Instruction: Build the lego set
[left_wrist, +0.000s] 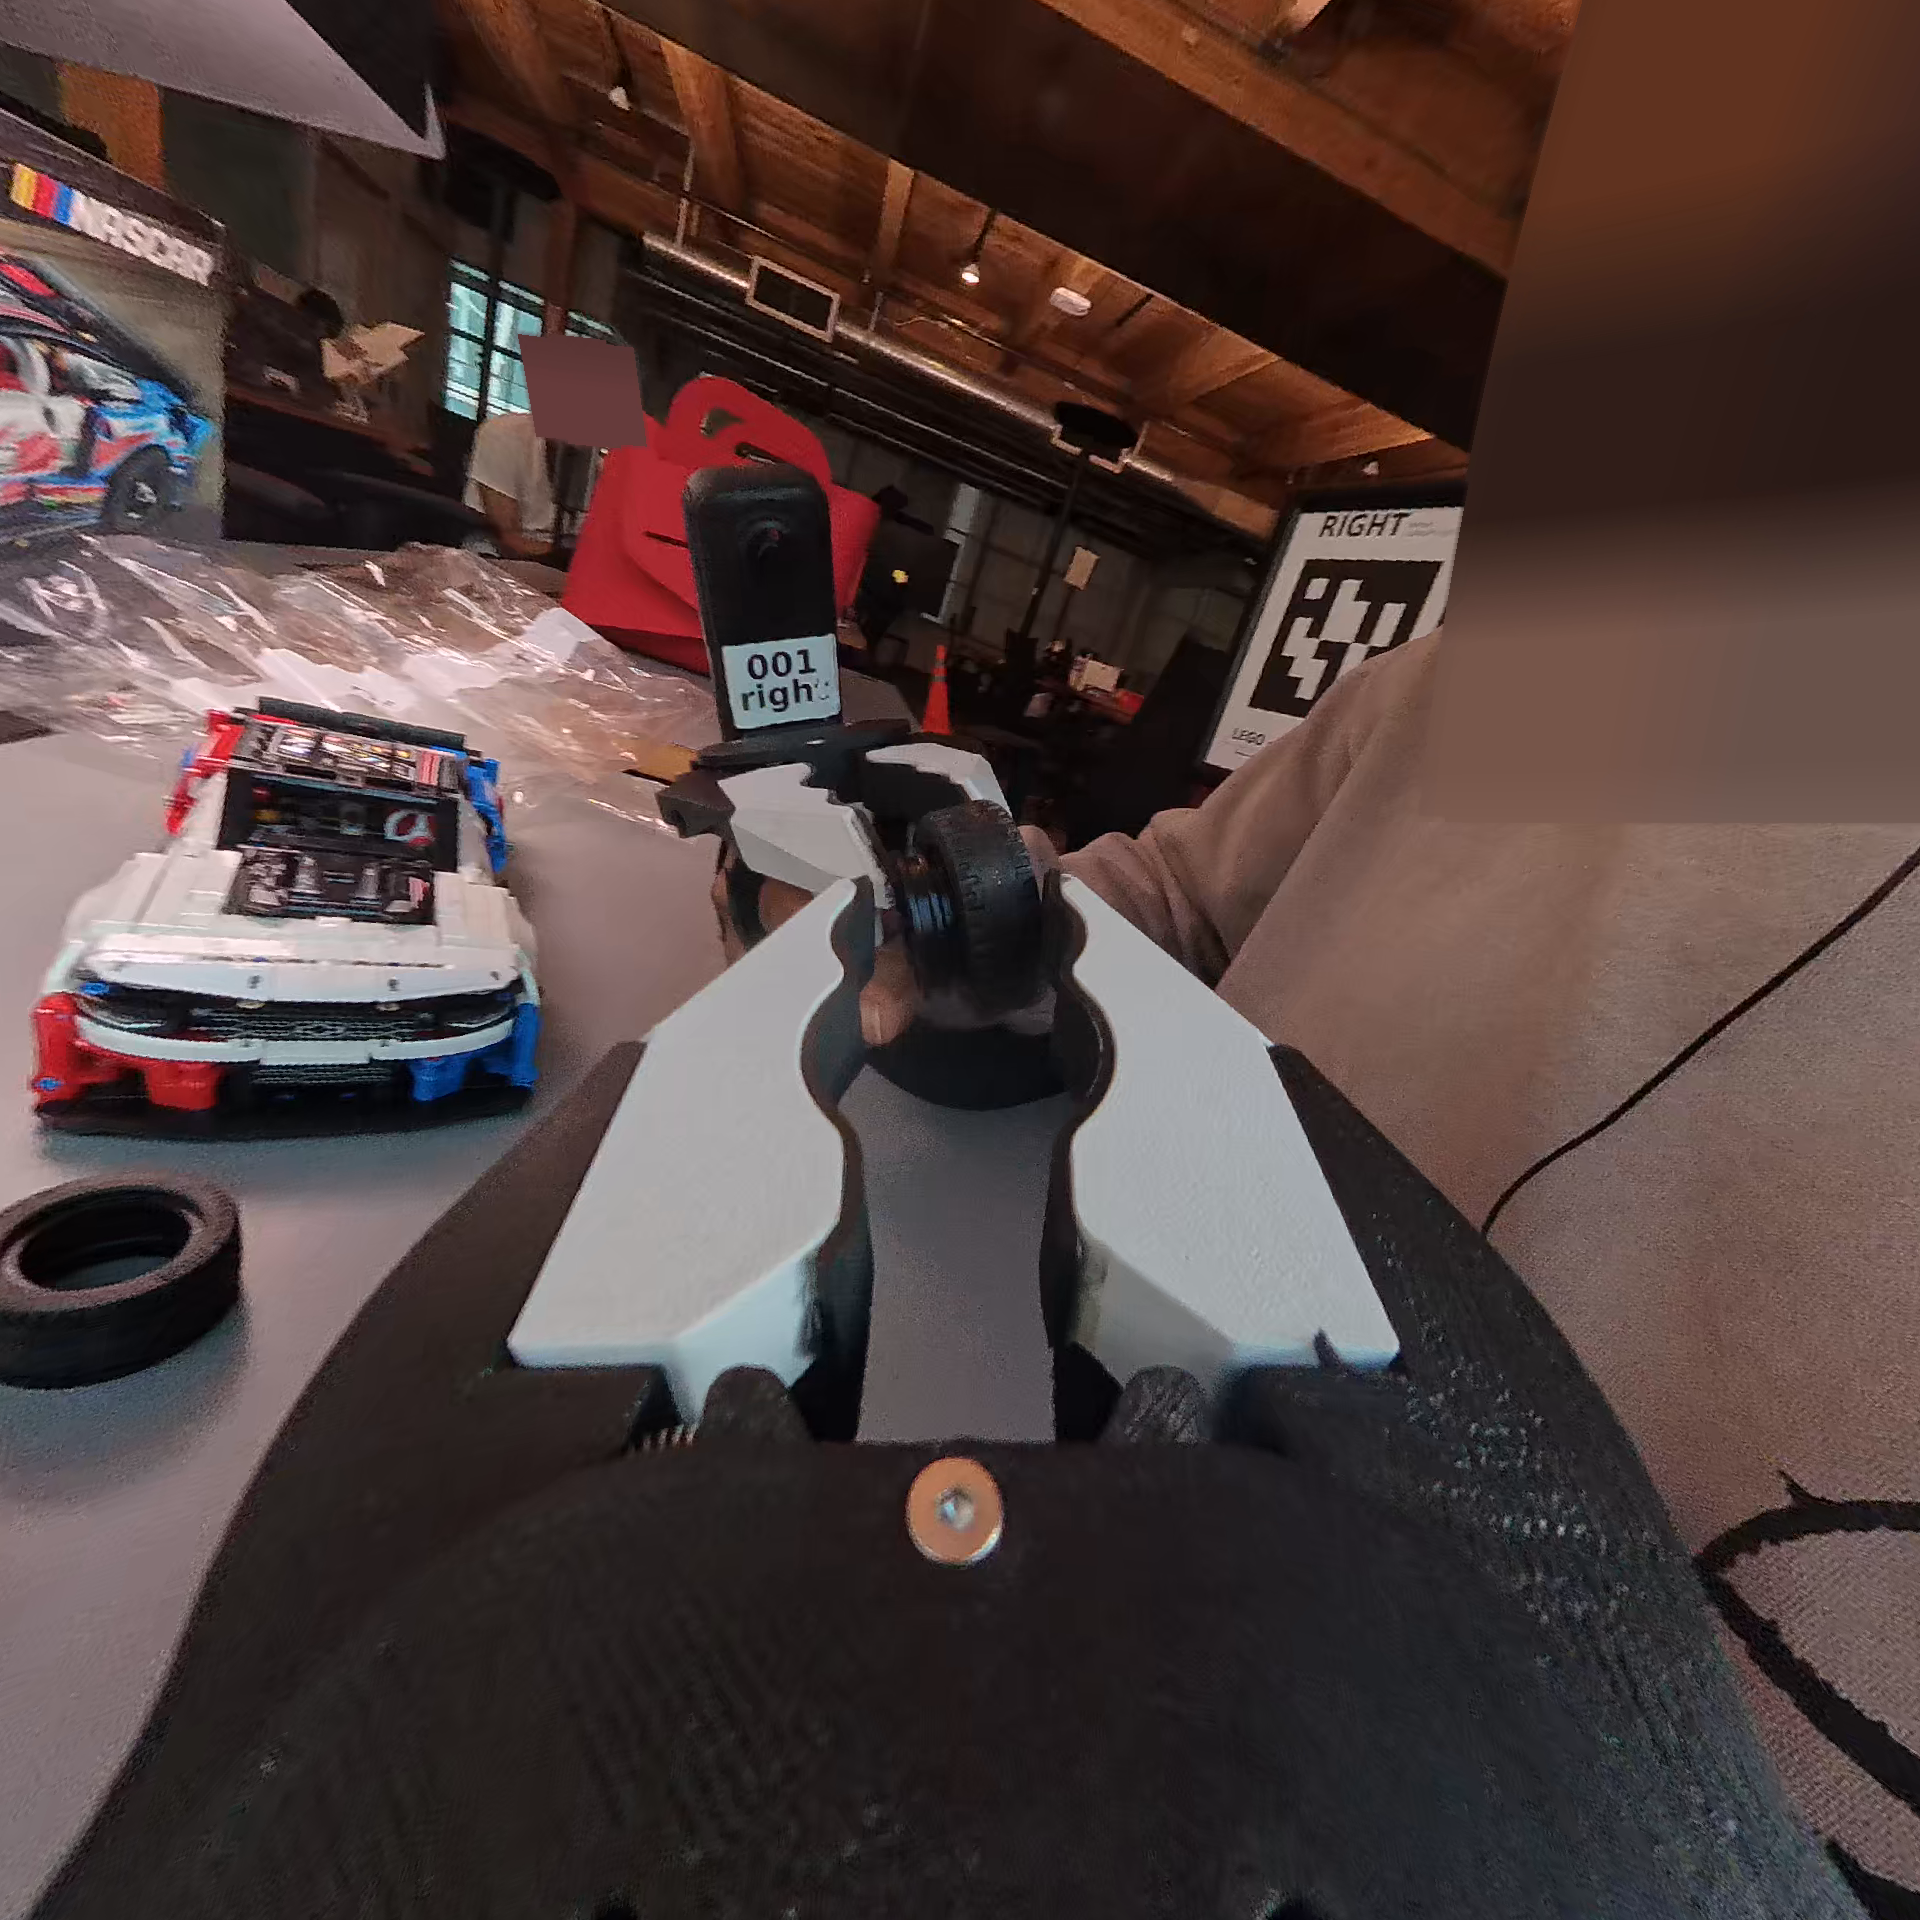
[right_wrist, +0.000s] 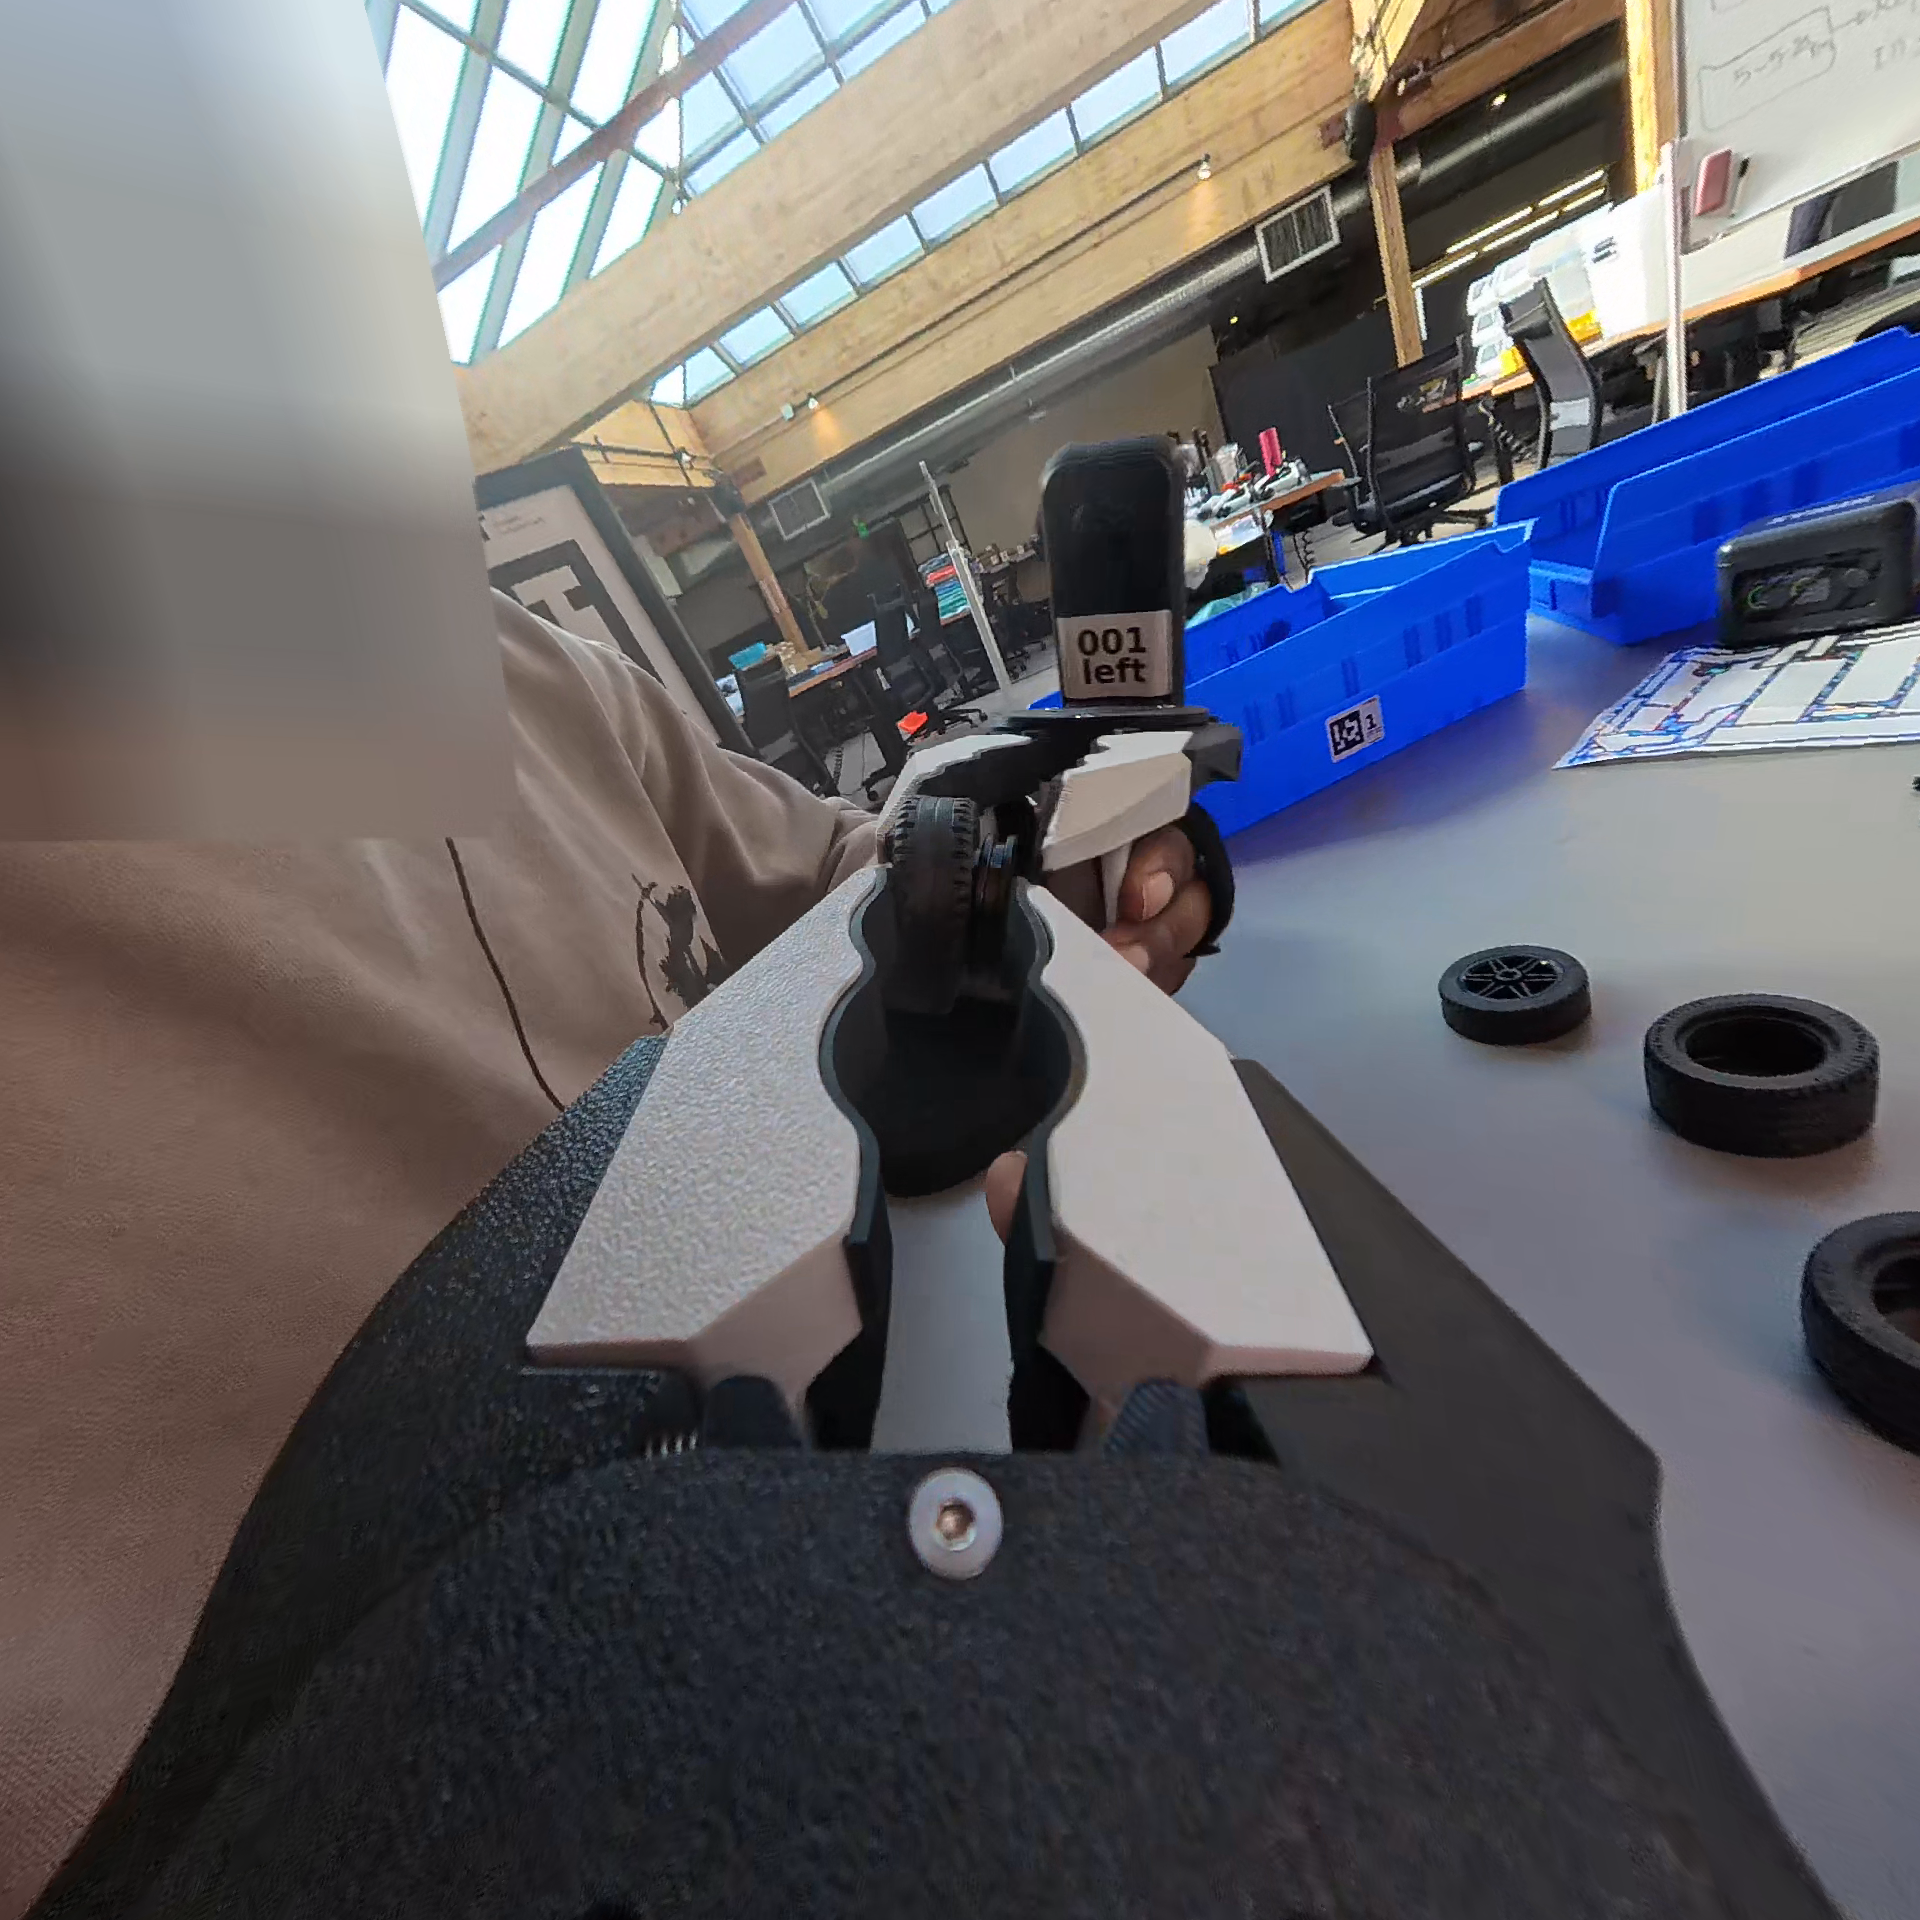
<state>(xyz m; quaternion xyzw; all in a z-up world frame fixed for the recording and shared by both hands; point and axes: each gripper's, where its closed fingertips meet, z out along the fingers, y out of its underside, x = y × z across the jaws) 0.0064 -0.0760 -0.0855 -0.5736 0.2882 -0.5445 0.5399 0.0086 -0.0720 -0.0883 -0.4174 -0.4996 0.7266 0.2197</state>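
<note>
Your left gripper (left_wrist: 961, 914) is closed on a black tyre (left_wrist: 982, 883), pinching its tread between the fingertips, raised above the grey table (left_wrist: 364, 1247). Your right gripper (right_wrist: 956, 904) meets it head-on from the opposite side, and its tips are clamped on a black wheel hub (right_wrist: 992, 883) pressed against that tyre; in both views the two parts sit touching, side by side, between the four fingertips. How far the hub is seated in the tyre cannot be told, since the fingers cover the joint.

Count the loose wheel parts on the table: the right wrist view shows one wheel with a spoked hub (right_wrist: 1514, 992) lying flat, one empty tyre (right_wrist: 1761, 1086) near it, and a second tyre (right_wrist: 1865, 1330) cut off by the frame edge. The left wrist view shows one empty tyre (left_wrist: 109, 1273) lying flat beside the model; whether it is one of those same tyres cannot be told.

One Lego car (left_wrist: 291, 935), white with red and blue corners, stands on the table facing you, to the left of your grippers. Behind it lie crumpled clear plastic bags (left_wrist: 364, 623), the set's box (left_wrist: 104, 395) and a red bag (left_wrist: 644, 540). On the other side are two blue bins (right_wrist: 1403, 665), a printed sheet (right_wrist: 1766, 696) and a small black device (right_wrist: 1813, 582). Your tan sleeve (left_wrist: 1299, 790) fills the space behind the joined grippers.
</note>
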